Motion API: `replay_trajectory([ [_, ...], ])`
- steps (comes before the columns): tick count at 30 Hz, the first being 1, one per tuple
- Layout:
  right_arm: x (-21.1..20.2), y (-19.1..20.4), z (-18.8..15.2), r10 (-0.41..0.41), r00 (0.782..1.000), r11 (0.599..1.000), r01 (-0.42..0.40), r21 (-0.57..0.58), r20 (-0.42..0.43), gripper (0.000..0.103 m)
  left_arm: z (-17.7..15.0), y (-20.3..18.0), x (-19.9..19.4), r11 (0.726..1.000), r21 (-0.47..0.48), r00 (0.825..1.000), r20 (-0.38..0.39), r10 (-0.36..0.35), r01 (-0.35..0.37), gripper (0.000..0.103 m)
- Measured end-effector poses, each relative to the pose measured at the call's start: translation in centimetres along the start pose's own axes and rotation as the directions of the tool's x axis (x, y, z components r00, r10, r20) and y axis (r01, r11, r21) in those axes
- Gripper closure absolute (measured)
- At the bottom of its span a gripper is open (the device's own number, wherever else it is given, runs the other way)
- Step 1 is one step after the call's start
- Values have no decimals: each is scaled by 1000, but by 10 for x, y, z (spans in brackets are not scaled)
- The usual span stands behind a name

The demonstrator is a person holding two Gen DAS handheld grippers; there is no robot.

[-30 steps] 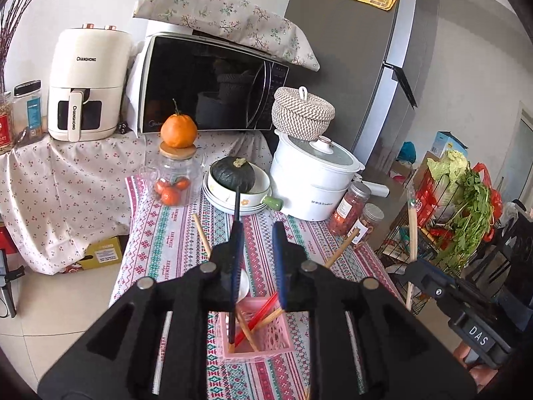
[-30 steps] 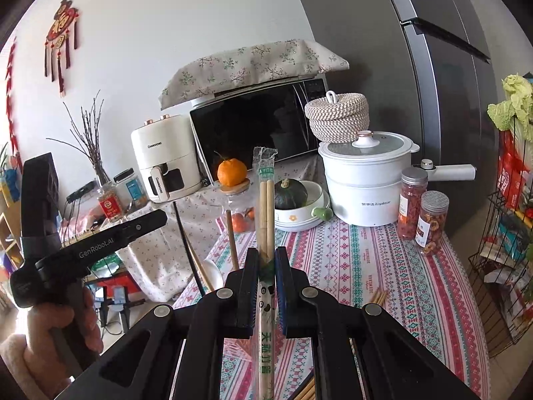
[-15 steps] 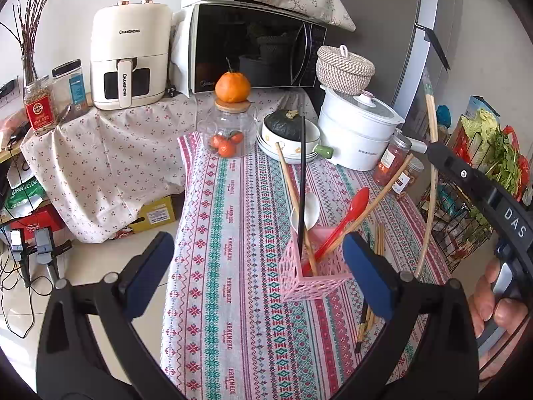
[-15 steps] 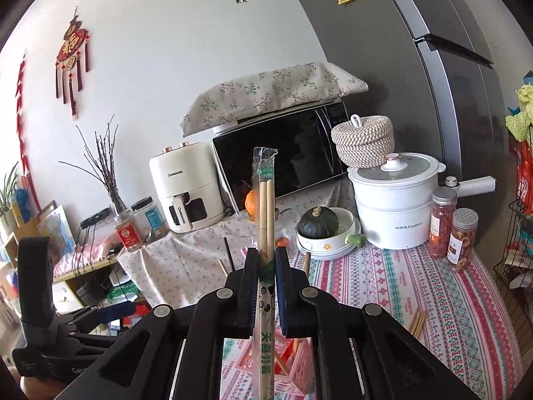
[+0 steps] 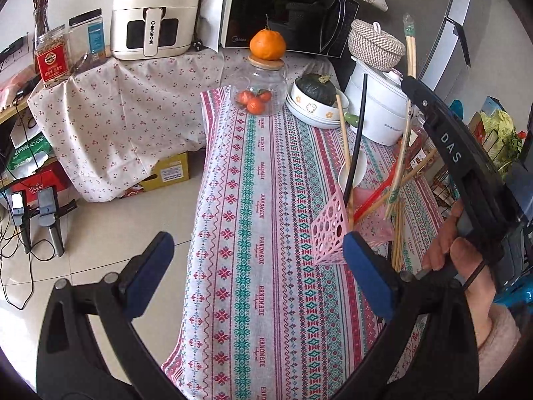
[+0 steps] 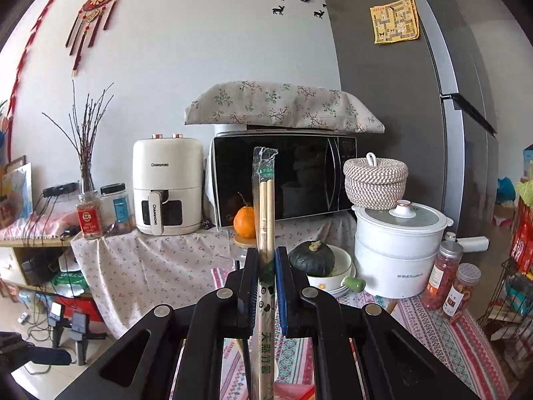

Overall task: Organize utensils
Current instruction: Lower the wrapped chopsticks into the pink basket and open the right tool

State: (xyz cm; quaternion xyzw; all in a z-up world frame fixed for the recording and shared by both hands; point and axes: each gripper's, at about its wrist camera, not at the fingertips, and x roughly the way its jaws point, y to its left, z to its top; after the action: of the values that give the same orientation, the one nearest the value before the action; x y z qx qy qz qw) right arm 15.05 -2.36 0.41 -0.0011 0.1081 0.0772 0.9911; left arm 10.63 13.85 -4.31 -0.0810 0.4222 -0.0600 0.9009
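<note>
Wrapped chopsticks (image 6: 265,220) run below frame between right gripper (image 6: 266,280) fingers.

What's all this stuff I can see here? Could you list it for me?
air fryer: one, cream, back shelf
microwave: one, black, under floral cloth
orange: one, on glass jar lid
squash: one, dark green, in bowl
pot: one, white, lidded
basket: one, pink, holding utensils
wrapped chopsticks: one pair, clamped upright
left gripper: black, wide open
right gripper: black, shut on chopsticks
</note>
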Motion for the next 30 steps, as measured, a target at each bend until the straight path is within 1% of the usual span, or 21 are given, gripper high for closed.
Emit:
replay_trajectory([
  [5,3,13,-23,-61,998,993,63,-98,28,93,-1,5,-1,1000,-8,1000,0,1,-1,2],
  [7,4,14,-31,-78,997,989,81,-121,26,93,0,6,-1,1000,-13,1000,1,0,1,2],
  [13,5,12,-49,-95,996,986,93,-142,-2,93,-1,0,2,1000,-2,1000,-2,2,-2,2],
  [17,-3,10,-54,-84,996,990,80,-113,-30,91,-2,-3,4,1000,9,1000,-9,10,-10,2],
  [20,-15,1,-50,-59,997,997,56,-56,-56,77,-5,-4,4,1000,-3,1000,-17,12,-12,2],
  [21,-18,-3,-47,-45,997,998,43,-39,-62,67,-6,-4,4,1000,-7,1000,-18,12,-12,2],
  [22,-23,-5,-43,-36,998,999,35,-25,-60,60,-7,-6,3,1000,-7,1000,-17,10,-10,2],
  [24,-36,-12,-34,-24,999,1000,24,-5,-46,52,-8,-9,2,1000,3,1000,-14,19,-19,2],
  [25,-43,-15,-29,-17,999,1000,17,6,-44,46,-9,-11,2,1000,11,1000,-12,29,-28,2],
  [26,-49,-20,-23,-7,999,1000,8,19,-45,42,-9,-14,1,999,17,999,-9,37,-37,2],
  [28,-62,-31,-14,8,999,999,-5,52,-48,25,-11,-18,0,999,24,999,-5,45,-44,2],
  [29,-68,-38,-9,8,999,998,-5,67,-49,22,-11,-20,0,999,28,999,-5,43,-42,2],
  [30,-74,-45,-5,7,999,997,-3,80,-53,16,-12,-23,0,999,32,999,-7,37,-37,2],
])
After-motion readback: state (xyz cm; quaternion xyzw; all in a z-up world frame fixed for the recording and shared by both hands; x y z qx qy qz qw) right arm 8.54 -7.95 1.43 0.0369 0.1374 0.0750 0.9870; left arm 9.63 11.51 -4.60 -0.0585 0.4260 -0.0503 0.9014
